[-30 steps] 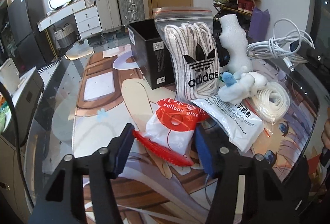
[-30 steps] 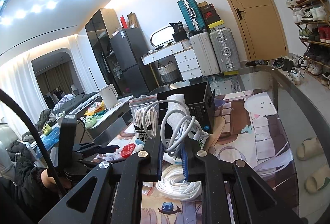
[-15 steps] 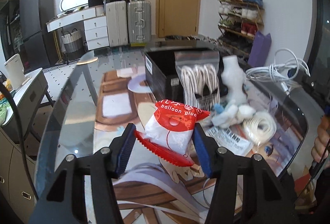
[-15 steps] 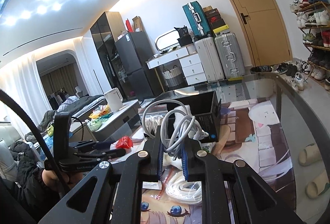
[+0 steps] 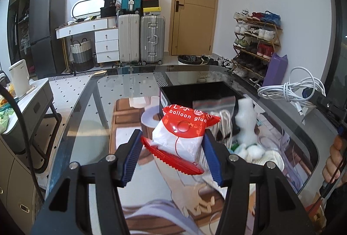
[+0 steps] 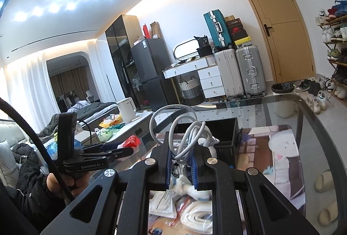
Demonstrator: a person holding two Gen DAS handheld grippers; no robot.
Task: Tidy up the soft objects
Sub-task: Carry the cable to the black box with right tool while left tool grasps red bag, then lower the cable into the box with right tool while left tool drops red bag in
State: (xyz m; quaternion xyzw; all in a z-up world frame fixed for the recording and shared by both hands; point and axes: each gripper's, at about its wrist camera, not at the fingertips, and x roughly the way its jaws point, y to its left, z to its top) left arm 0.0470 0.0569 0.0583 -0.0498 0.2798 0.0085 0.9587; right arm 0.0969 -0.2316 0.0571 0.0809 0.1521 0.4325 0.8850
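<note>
My left gripper (image 5: 172,156) is shut on a red-and-white balloon glue bag (image 5: 183,134) and holds it in the air above the glass table (image 5: 91,124). My right gripper (image 6: 181,166) is shut on a coiled white cable (image 6: 184,133), also raised; the cable shows in the left wrist view (image 5: 292,88) at the right. A black open box (image 5: 199,93) stands behind the bag and shows in the right wrist view (image 6: 225,133). Below lie a white foam piece (image 5: 245,120), a bag of laces (image 5: 223,115) and a white hose coil (image 6: 199,217).
A printed white packet (image 6: 161,203) and a blue-white soft toy (image 6: 188,188) lie under the right gripper. Suitcases (image 5: 141,38), a white dresser (image 5: 95,33), a door and a shoe rack (image 5: 256,40) stand beyond the table. A side table with a kettle (image 5: 19,81) is at left.
My left gripper has lifted the balloon glue bag off the pile and tilted up. My right gripper has risen a little with the cable still in it.
</note>
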